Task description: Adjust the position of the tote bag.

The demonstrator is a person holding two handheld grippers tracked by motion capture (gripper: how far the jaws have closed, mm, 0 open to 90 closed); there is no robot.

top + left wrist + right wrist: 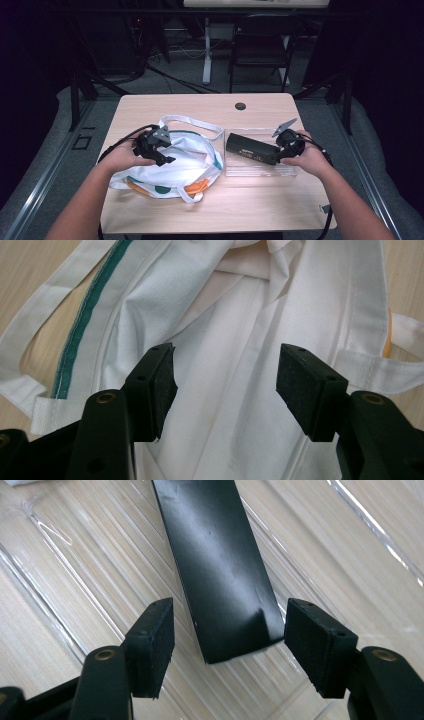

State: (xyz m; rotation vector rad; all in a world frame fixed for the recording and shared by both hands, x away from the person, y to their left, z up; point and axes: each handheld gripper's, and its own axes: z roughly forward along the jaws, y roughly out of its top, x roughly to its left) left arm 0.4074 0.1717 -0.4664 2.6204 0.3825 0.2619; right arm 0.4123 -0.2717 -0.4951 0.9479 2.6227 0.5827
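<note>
On the left half of the counter point(150, 210) lies a white tote bag point(175, 167), its mouth facing right toward the clear tray point(235, 170) so the black box point(250, 149) lying in that tray has a short way in. The left hand-held gripper point(225, 385) hovers over the bag's cloth, jaws apart and holding nothing, likely ready to spread the opening. The right hand-held gripper point(227, 635) straddles the box's near end, pads not pressing it.
</note>
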